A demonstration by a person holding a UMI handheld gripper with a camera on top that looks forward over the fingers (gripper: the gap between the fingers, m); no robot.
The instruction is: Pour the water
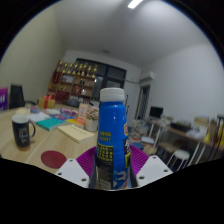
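Observation:
A blue bottle (pixel 112 135) with a white cap and a yellow label stands upright between my fingers. My gripper (pixel 112 165) is shut on the blue bottle, with the purple pads (pixel 86 160) pressed against both of its sides. The bottle is lifted above a wooden table (pixel 30 150). A black mug (pixel 22 128) with a white mark stands on that table to the left, beyond the fingers. The bottle's base is hidden behind the gripper body.
A red round coaster (pixel 52 158) lies on the table near the left finger. Books and a teal sheet (pixel 48 124) lie further back. Shelves with goods (pixel 78 80) line the far wall. Desks with monitors (pixel 155 113) and clutter stand to the right.

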